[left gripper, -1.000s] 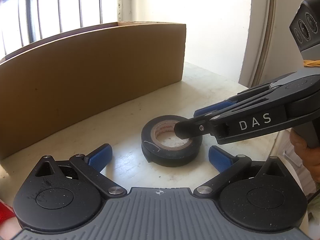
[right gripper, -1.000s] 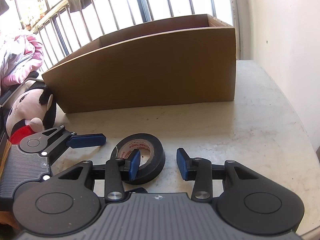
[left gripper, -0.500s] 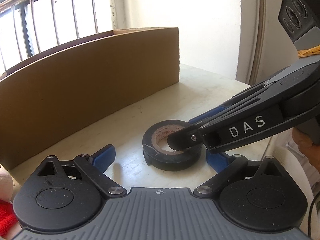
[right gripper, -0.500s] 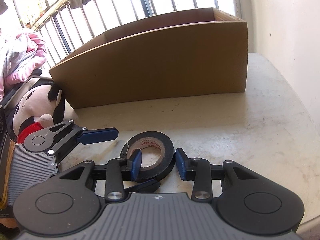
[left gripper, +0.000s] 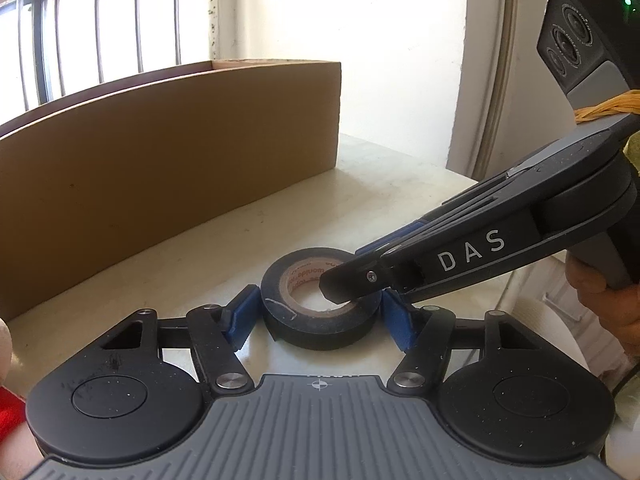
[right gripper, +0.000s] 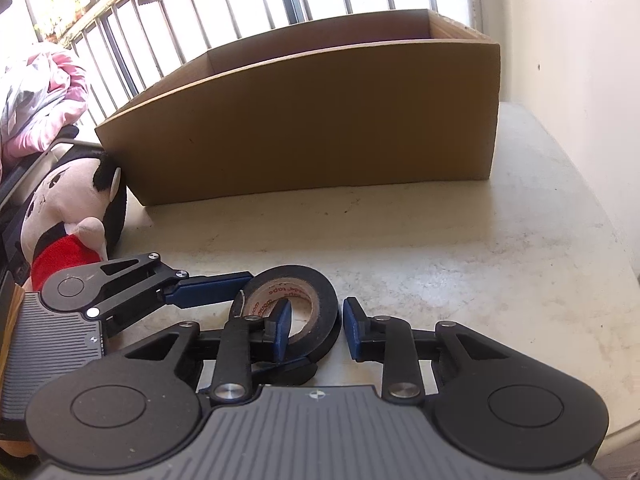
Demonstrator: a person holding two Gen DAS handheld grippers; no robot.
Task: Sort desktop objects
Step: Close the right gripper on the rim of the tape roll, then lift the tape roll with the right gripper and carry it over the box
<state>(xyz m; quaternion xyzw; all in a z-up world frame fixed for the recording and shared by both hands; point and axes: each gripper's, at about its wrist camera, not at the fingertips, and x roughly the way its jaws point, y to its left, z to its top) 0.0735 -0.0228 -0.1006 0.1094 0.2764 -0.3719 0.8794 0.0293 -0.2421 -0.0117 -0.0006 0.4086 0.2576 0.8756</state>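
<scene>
Plush doll lies beside window bars.

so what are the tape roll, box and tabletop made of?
Tape roll: matte black, likely vinyl electrical tape, on a printed tan paper core. Box: plain brown cardboard, visible folded edges. Tabletop: pale, speckled, stone-like or painted; unclear.

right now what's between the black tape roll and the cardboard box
Nothing: in the right wrist view only bare, speckled white tabletop lies between the black tape roll and the brown cardboard box. The left wrist view shows the same.
</scene>
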